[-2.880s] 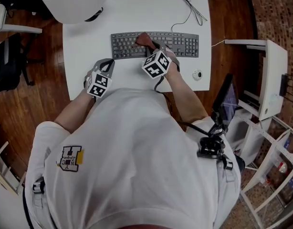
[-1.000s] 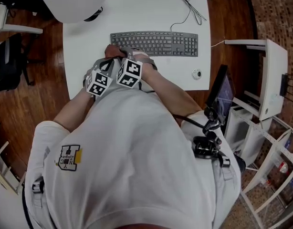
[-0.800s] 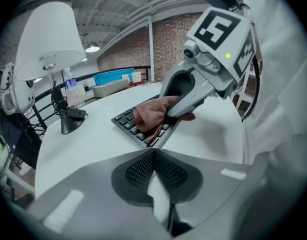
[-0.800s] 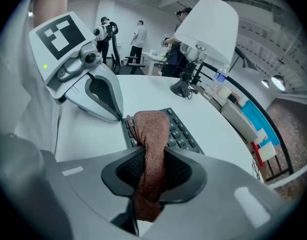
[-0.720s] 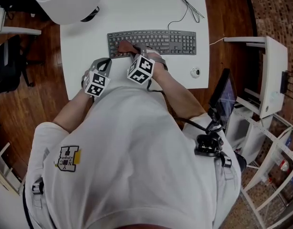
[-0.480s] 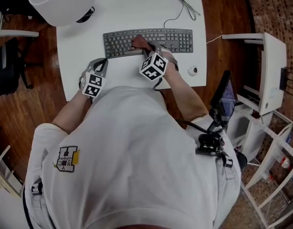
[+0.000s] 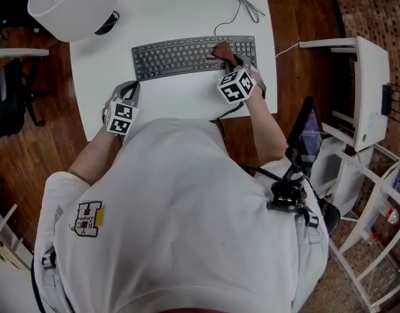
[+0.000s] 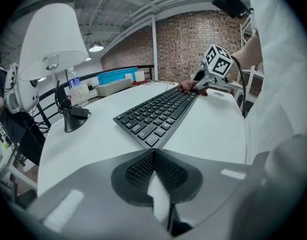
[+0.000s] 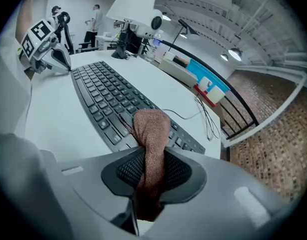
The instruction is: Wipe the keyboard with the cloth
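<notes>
The keyboard (image 7: 193, 56) lies across the middle of the white table (image 7: 174, 8), and the brown cloth (image 7: 221, 48) sits on its keys toward the right end. The right gripper (image 9: 152, 173) has its jaws closed on a bunched fold of the cloth. The free end sticks out ahead of the jaws and droops onto the key rows.

A second ago the cloth was down by the keyboard's left front corner, close to the other gripper. Since then it has been carried along the rows to the right, so this looks like one full left-to-right pass almost finished. The wiping seems well under way, though the last keys at the right end are likely still to be covered.

The left gripper (image 8: 154, 170) has kept its place at the near left edge of the table, jaws pressed together with nothing between them, well apart from the keyboard and not steadying it. A white lamp (image 7: 73, 5) stands at the far left corner, and a thin cable (image 7: 239, 2) trails off beyond the keyboard
</notes>
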Demonstrator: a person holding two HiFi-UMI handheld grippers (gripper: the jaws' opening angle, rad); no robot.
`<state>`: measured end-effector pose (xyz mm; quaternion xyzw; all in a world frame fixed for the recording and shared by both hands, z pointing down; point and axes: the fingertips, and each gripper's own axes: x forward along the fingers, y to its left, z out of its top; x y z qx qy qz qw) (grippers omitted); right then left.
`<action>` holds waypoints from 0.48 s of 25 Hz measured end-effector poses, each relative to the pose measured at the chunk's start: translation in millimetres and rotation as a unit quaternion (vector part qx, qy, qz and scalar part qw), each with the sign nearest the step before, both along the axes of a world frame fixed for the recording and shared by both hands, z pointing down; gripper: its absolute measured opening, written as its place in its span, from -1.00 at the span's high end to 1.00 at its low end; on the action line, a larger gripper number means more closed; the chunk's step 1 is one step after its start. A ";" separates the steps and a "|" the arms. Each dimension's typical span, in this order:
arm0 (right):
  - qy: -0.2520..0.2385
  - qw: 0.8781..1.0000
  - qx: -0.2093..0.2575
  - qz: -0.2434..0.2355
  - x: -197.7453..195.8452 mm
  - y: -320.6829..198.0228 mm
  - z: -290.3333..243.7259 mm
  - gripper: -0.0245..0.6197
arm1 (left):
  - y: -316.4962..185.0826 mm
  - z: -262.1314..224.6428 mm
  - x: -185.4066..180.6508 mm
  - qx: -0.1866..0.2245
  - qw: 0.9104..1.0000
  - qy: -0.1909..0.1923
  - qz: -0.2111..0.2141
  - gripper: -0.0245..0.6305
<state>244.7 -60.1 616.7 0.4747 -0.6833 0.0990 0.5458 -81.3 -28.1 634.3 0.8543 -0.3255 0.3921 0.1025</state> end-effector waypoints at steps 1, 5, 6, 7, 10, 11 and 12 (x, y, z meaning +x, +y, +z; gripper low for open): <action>0.003 1.000 0.001 0.014 14.0 1.1 0.0 0.64 | 0.1 -0.2 0.3 0.000 1.000 -0.001 0.000 0.93; 0.014 0.998 0.002 0.063 64.4 7.7 -2.8 0.64 | -0.4 -2.8 3.5 0.006 1.000 -0.002 -0.002 0.93; 0.017 0.997 0.001 0.073 75.4 10.1 -3.3 0.63 | 0.0 -2.9 3.5 0.006 1.000 -0.004 -0.005 0.93; 0.018 0.997 -0.001 0.081 84.6 12.5 -3.4 0.64 | 0.4 -2.8 3.4 0.005 1.000 -0.005 -0.009 0.93; 0.014 0.997 -0.004 0.079 95.6 11.3 -5.5 0.63 | -1.7 -2.9 3.4 0.010 1.000 -0.007 -0.020 0.93; 0.013 0.997 0.000 0.071 95.1 5.7 -8.7 0.63 | -1.9 -2.3 3.4 0.010 1.000 -0.007 -0.025 0.93; 0.012 0.998 0.007 0.062 94.0 -2.7 -13.2 0.63 | -1.5 -1.6 3.2 0.007 0.999 -0.008 -0.031 0.93</action>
